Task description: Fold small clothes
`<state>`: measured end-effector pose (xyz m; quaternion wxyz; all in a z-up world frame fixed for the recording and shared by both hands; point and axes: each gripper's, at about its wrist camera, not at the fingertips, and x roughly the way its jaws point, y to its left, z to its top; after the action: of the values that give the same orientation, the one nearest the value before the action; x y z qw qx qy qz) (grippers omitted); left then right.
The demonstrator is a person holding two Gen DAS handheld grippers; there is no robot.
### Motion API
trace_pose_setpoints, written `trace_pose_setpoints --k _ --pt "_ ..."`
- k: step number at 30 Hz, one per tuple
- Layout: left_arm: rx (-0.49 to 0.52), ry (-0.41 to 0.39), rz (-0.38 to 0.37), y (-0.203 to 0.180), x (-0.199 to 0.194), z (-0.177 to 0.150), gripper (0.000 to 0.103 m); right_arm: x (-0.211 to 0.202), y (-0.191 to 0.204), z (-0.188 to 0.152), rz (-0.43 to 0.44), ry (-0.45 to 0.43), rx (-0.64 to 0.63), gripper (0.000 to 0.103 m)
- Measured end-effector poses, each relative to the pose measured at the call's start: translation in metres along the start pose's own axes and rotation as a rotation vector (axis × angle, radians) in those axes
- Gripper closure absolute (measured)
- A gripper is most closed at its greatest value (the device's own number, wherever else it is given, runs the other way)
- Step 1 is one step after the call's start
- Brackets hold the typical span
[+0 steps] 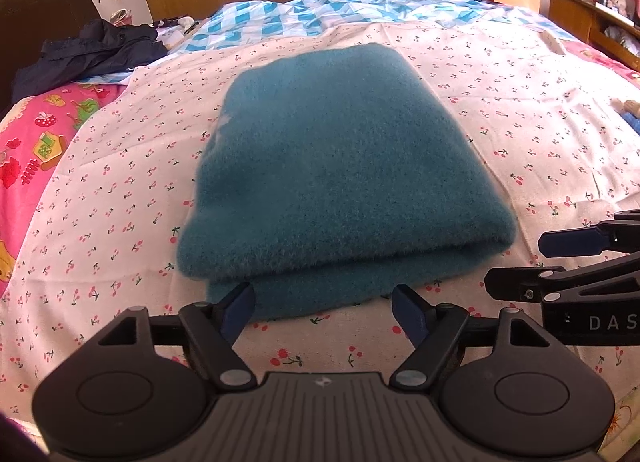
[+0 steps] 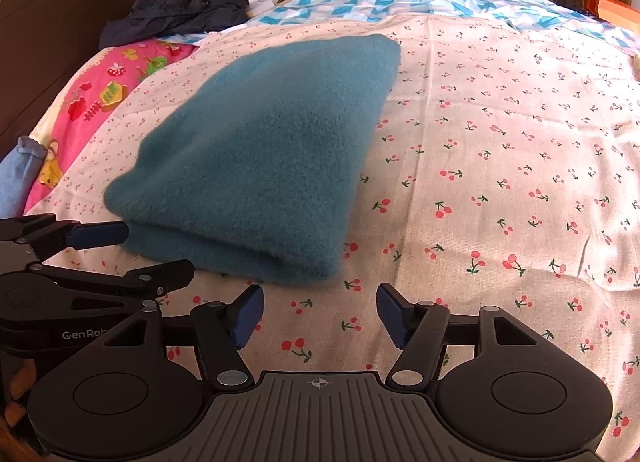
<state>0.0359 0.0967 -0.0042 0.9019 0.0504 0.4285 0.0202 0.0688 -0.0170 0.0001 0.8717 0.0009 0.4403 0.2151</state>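
Observation:
A teal fuzzy garment (image 1: 340, 165) lies folded into a thick rectangle on the cherry-print sheet (image 1: 520, 109). Its doubled edge faces me. My left gripper (image 1: 324, 302) is open just at that near edge, with a blue pad on either side of the lower layer and neither pressing on it. My right gripper (image 2: 320, 310) is open over bare sheet, just off the near right corner of the garment (image 2: 256, 149). Each gripper shows in the other's view: the right one (image 1: 516, 262) at the right edge, the left one (image 2: 156, 250) at the left edge.
A dark jacket (image 1: 92, 49) lies heaped at the bed's far left by the dark headboard (image 1: 36, 13). A blue checked quilt (image 1: 320, 13) covers the far end, and a pink printed cover (image 1: 36, 149) lies to the left. Bare sheet stretches to the garment's right.

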Motion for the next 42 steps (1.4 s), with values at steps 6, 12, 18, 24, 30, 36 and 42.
trace_pose_setpoints --k 6,12,18,24,30,36,42 --pt "0.004 0.005 -0.006 -0.002 0.0 0.0 0.02 0.0 0.001 -0.001 -0.004 -0.004 0.0 0.04" --pt "-0.017 0.012 -0.036 0.002 -0.001 0.0 0.018 -0.001 0.003 -0.001 -0.007 -0.003 -0.004 0.038" --pt "-0.037 0.017 -0.045 0.004 0.0 0.0 0.018 -0.002 0.006 -0.001 -0.01 -0.006 -0.011 0.038" --pt "-0.034 0.033 -0.051 0.004 0.001 0.001 0.018 -0.002 0.007 0.0 -0.018 -0.006 -0.013 0.037" --pt "-0.062 0.04 -0.077 0.009 0.002 0.001 0.018 -0.003 0.008 0.001 -0.021 -0.011 -0.015 0.036" --pt "-0.061 0.042 -0.075 0.009 0.002 0.001 0.018 -0.003 0.007 0.0 -0.022 -0.007 -0.012 0.036" --pt "-0.063 0.048 -0.076 0.009 0.002 0.001 0.018 -0.003 0.007 0.0 -0.024 -0.005 -0.012 0.035"
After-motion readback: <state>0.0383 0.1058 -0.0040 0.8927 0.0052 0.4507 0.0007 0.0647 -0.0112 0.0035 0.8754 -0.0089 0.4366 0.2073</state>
